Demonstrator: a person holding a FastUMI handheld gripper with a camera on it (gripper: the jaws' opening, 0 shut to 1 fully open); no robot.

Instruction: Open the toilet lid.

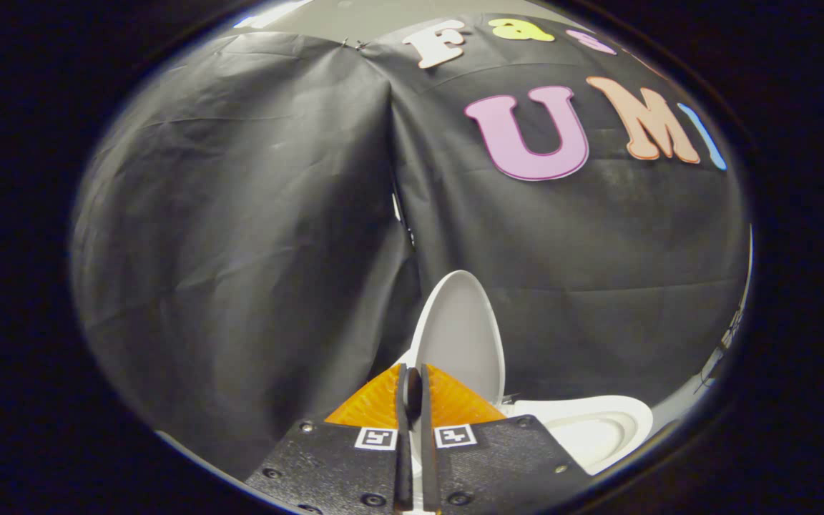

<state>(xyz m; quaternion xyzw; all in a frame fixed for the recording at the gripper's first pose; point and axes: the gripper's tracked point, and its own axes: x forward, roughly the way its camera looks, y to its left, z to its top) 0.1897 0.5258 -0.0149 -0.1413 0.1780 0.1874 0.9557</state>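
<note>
With its fingers nearly closed, pinching the edge of the white oval plastic toilet lid (pixel 460 336), the handheld gripper (pixel 413 393) holds it raised approx. upright, w/ the white toilet bowl (pixel 591 429) exposed beside, apparently to finish opening.

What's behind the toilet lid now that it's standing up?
Behind the raised toilet lid hangs the booth's black cloth wall. The lid covers whatever is directly behind it. The gripper has its fingers closed on the lid's edge, the seat beside them.
</note>
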